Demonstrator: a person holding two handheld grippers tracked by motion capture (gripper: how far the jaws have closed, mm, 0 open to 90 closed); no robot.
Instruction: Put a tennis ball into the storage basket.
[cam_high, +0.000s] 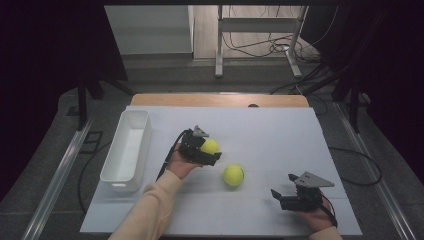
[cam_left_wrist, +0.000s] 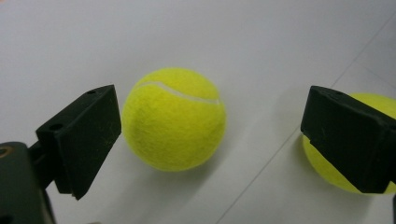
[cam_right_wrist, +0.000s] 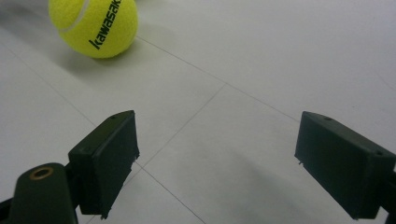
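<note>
— Tennis ball (cam_left_wrist: 173, 119), the farther one, sits between the jaws of the left gripper (cam_high: 207, 152); where exactly is that on the table?

— Near the middle of the white board (cam_high: 280, 130), right of the white bin (cam_high: 131, 145); in the high view the gripper's body covers part of the ball, with the yellow showing at its far edge.

— Are the jaws closed on it?

— No; in the left gripper view they stand wide apart, the ball lying on the board between them, close to the left-hand jaw with a narrow gap and well clear of the other; nothing is gripped.

— And the second yellow shape at the right of that view?

— A second tennis ball (cam_high: 233, 175), partly hidden behind the right-hand jaw; in the high view it rests on the board just beside the left gripper, toward the person's side; the right gripper view shows black lettering on it.

— The right gripper (cam_high: 285, 190)?

— Held low near the board's near right corner, well apart from both balls; its jaws gape wide with bare board between them; it holds nothing.

— The bin?

— Along the board's left edge; I see nothing inside it.
</note>
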